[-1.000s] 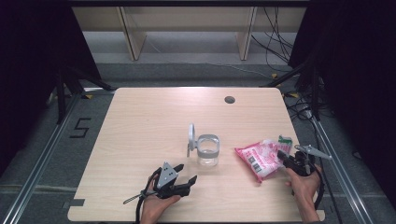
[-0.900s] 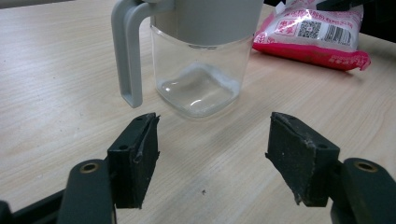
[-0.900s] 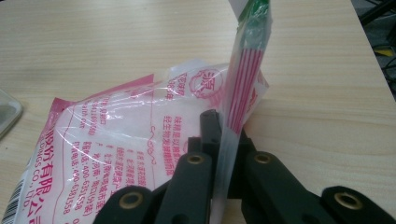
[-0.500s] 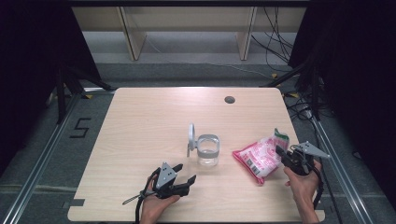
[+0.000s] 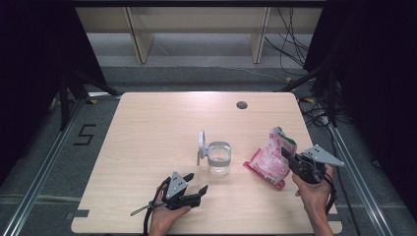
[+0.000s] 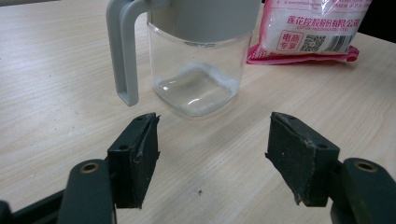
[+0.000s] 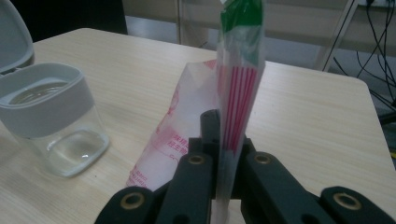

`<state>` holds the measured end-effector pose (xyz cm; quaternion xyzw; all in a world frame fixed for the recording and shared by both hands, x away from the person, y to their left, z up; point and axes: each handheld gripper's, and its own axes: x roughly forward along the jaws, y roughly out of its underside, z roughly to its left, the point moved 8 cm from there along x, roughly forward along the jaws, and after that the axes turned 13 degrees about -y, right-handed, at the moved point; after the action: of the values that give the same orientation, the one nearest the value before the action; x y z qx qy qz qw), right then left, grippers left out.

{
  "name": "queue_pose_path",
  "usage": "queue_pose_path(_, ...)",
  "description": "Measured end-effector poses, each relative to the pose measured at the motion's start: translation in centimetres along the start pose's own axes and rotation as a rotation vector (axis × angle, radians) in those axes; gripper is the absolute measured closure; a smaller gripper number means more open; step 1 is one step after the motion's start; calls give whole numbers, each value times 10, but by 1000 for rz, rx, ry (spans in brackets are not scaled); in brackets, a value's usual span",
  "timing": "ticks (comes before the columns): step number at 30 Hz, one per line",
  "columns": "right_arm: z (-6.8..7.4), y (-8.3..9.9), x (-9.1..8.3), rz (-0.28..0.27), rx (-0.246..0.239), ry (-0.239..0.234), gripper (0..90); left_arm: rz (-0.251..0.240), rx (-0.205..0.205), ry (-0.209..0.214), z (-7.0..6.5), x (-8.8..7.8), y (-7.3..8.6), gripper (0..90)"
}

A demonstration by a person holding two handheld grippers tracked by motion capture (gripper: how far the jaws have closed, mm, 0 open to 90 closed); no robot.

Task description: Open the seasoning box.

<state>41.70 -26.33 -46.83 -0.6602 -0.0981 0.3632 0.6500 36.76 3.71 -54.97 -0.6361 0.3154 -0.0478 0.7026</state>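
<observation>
A clear glass jar [image 5: 218, 160] with a grey collar and an open flip lid [image 5: 201, 143] stands at the table's middle; it looks empty [image 6: 198, 65] [image 7: 53, 126]. A pink and white plastic bag [image 5: 271, 158] with a green top edge stands tilted up to the right of the jar. My right gripper [image 5: 289, 156] is shut on the bag's side edge, and the film [image 7: 238, 93] runs pinched between its jaws. My left gripper [image 5: 195, 183] rests low near the front edge, open and holding nothing, with the jar [image 6: 198, 65] just beyond its pads [image 6: 140, 154].
A small dark round hole [image 5: 241, 104] sits at the table's [image 5: 147, 128] far right. Pale shelf legs and cables lie on the floor beyond the far edge. Black stands flank both sides of the table.
The right gripper has risen with the bag, tipping it from lying flat to standing tilted with its green end up. The left gripper has stayed put.
</observation>
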Motion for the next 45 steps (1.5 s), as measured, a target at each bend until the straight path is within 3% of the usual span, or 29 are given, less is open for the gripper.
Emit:
queue_pose_path(1,0,-3,0,3,-31,-6,900,7,8,-1,0,0,1,332)
queue_pose_path(2,5,-3,-1,8,-2,-3,900,1,-4,5,-1,1,0,332)
queue_pose_path(5,11,-10,2,3,-18,-13,900,5,-2,7,-3,1,0,331)
queue_pose_path(6,11,-11,2,3,-33,-14,900,-2,34,14,-2,1,0,331)
queue_pose_path(7,13,-13,3,0,-50,-17,900,7,10,9,-3,1,0,331)
queue_pose_path(10,19,-21,7,-2,-81,-36,900,5,11,12,-5,1,0,331)
queue_pose_path(12,26,-24,9,6,-60,-50,900,3,10,20,-6,1,-1,331)
queue_pose_path(13,26,-27,11,-2,-89,-51,900,-2,3,21,-7,1,-2,330)
queue_pose_path(15,30,-31,13,-1,-99,-60,900,-1,15,22,-9,0,-4,331)
queue_pose_path(20,39,-37,13,8,-95,-79,900,-12,42,30,-16,1,-11,330)
queue_pose_path(22,41,-40,13,-3,-114,-80,900,-8,58,44,-22,3,-12,330)
queue_pose_path(23,41,-43,13,-2,-157,-90,900,-11,65,52,-26,3,-14,330)
queue_pose_path(24,44,-43,11,2,-128,-90,900,-9,69,57,-29,3,-15,329)
queue_pose_path(28,51,-48,10,-18,-134,-111,900,4,116,54,-39,9,-19,327)
queue_pose_path(29,52,-49,9,-13,-165,-105,900,7,119,60,-44,11,-20,322)
queue_pose_path(30,56,-49,9,-21,-137,-120,900,18,142,62,-47,13,-21,322)
queue_pose_path(32,59,-50,8,-12,-156,-127,900,21,147,89,-59,17,-23,322)
queue_pose_path(34,64,-50,8,-15,-127,-143,900,41,183,84,-64,22,-24,316)
queue_pose_path(35,64,-51,8,-19,-142,-140,900,45,191,86,-66,24,-25,316)
queue_pose_path(36,66,-52,8,-24,-139,-153,900,59,168,98,-70,27,-24,316)
queue_pose_path(40,75,-59,8,-54,-135,-184,900,69,188,101,-77,36,-27,309)
queue_pose_path(45,84,-70,3,-47,-155,-205,900,80,198,99,-85,43,-28,289)
